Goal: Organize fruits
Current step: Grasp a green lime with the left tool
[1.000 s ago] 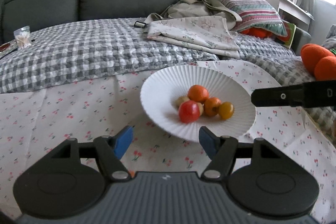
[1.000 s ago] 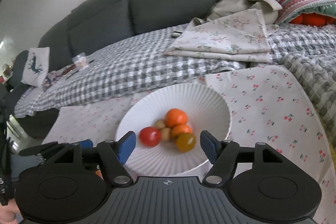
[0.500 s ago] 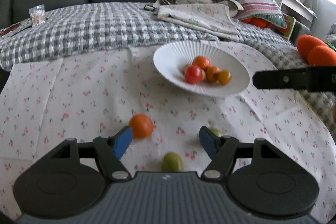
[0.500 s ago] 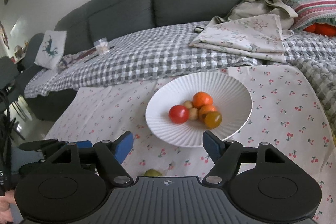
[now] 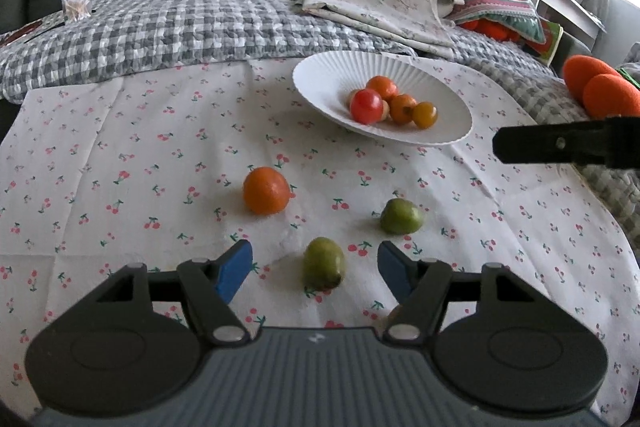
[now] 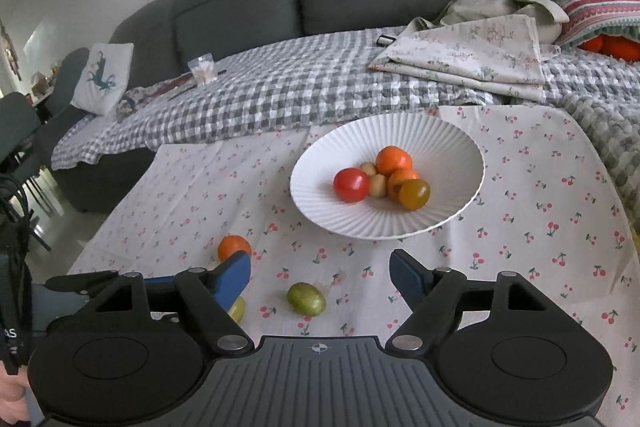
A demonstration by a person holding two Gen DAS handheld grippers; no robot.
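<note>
My left gripper [image 5: 314, 265] gapes around the small green oval fruit [image 5: 323, 263] near the cherry-print cloth's [image 5: 120, 163] front edge, so I should lower squarely, then squeeze gently; my right gripper [image 6: 320, 277] hovers unclenched.

Only the white letters "AS" are showing, printed on a black strap [image 6: 11, 335] at the far left of the right wrist view.

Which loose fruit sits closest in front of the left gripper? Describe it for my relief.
On the cherry-print cloth, short of the ribbed white plate, three fruits lie loose. It is the oval green fruit between the open left gripper fingers, nearer than the rounder green one.
</note>
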